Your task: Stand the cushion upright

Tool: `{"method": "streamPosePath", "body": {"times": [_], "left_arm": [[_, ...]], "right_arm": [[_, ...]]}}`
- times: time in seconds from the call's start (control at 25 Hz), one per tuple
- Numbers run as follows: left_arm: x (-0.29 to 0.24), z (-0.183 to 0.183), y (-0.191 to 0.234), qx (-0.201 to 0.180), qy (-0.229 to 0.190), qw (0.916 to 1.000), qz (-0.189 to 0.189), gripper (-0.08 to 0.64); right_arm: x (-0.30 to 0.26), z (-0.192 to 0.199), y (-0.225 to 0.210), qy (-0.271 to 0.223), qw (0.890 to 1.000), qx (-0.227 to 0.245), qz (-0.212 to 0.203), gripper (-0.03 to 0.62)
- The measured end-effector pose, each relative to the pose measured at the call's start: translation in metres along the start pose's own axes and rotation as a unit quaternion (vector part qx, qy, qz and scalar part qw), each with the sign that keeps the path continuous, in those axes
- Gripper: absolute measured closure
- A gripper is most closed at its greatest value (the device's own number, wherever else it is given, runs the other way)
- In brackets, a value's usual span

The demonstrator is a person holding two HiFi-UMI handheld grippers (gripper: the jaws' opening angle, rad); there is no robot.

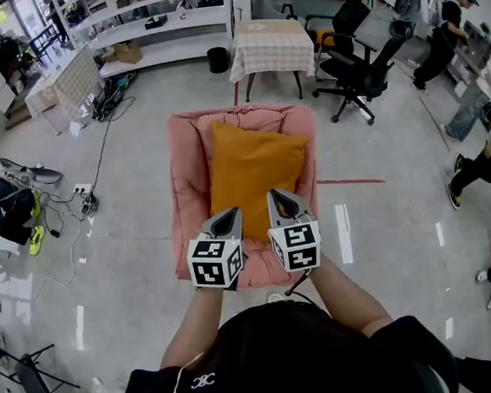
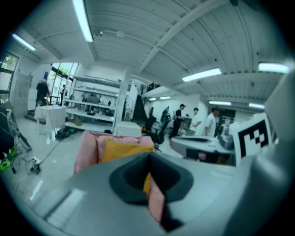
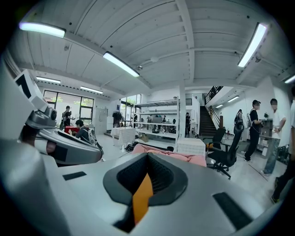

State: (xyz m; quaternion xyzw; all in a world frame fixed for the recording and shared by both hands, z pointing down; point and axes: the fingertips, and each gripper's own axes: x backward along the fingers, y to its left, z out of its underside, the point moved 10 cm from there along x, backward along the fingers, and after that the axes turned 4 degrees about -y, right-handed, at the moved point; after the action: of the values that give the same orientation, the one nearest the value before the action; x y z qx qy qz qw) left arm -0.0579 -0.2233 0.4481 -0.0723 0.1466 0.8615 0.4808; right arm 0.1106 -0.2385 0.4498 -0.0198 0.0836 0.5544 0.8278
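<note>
Orange cushion (image 1: 256, 174) lies slanted back on the pink armchair (image 1: 188, 188), not yet upright; left gripper (image 1: 227, 216) and right gripper (image 1: 281, 199), jaws closed and empty, hover side by side at its near edge, apparently poised to raise it.

The head view looks steeply down from above the person's shoulders, close over the left gripper (image 1: 227, 215) and right gripper (image 1: 279, 198), with the floor (image 1: 388, 220) spread wide around. Each gripper view sits low behind its own jaws, facing nearly level (a touch downward) across the room. All three share the orange cushion (image 1: 251, 169), the pink armchair (image 1: 185, 163) and the far shelves (image 1: 158, 26).
</note>
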Motion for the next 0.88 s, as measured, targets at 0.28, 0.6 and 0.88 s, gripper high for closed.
{"method": "streamPosePath", "body": {"times": [0.28,0.6,0.88], "left_arm": [[0.0008,-0.0024,-0.0004,0.001,-0.001,1.0,-0.001,0.561],[0.0005,-0.0034,0.0012,-0.001,-0.002,1.0,0.0,0.561],[0.0067,-0.0054,0.0012,0.0,-0.007,1.0,-0.002,0.561]], "right_arm": [[-0.0005,-0.0021,0.0013,0.002,1.0,0.002,-0.004,0.595],[-0.0048,-0.0029,0.0046,0.005,1.0,0.003,-0.011,0.595],[-0.0027,-0.0069,0.0095,0.002,1.0,0.005,-0.015,0.595]]}}
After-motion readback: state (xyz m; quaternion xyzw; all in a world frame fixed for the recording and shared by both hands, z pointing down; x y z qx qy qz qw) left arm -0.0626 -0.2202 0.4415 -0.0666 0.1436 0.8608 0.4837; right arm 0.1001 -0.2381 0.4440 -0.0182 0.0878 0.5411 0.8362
